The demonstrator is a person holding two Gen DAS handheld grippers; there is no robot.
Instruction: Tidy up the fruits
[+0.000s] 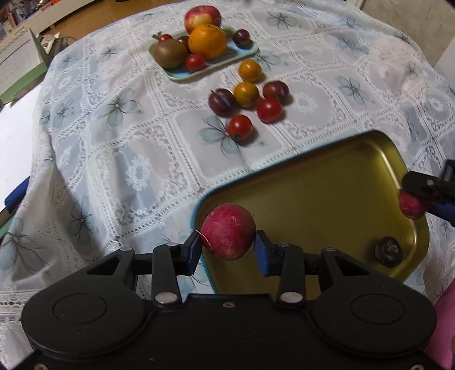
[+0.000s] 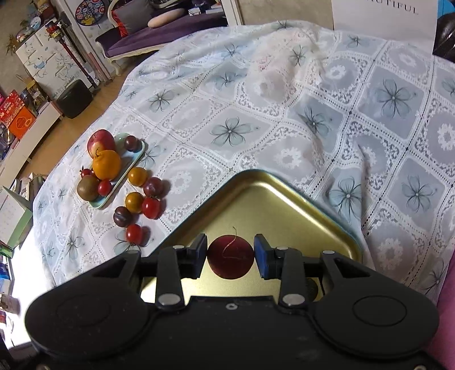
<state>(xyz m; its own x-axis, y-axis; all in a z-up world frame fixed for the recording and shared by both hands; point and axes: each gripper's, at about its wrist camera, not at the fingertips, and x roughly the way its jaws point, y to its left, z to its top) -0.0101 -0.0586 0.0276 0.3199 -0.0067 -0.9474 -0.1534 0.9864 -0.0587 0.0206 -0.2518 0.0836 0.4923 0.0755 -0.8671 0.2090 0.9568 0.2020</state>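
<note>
My left gripper (image 1: 227, 247) is shut on a red radish (image 1: 228, 231) over the near left corner of the gold tray (image 1: 327, 182). My right gripper (image 2: 230, 253) is shut on a second dark red radish (image 2: 230, 256) above the gold tray (image 2: 256, 196); it shows at the right edge of the left wrist view (image 1: 412, 205). A dark fruit (image 1: 388, 251) lies in the tray. A pale green tray (image 1: 244, 52) at the far side holds an apple (image 1: 202, 17), an orange (image 1: 207, 40), a kiwi (image 1: 170, 53) and small fruits. Loose tomatoes and plums (image 1: 246, 95) lie between the trays.
The floral lace tablecloth (image 1: 113, 142) covers the table and drapes over its left edge. A green-edged box (image 1: 22, 71) stands off the table at the far left. Furniture and boxes (image 2: 42, 71) fill the room beyond the table.
</note>
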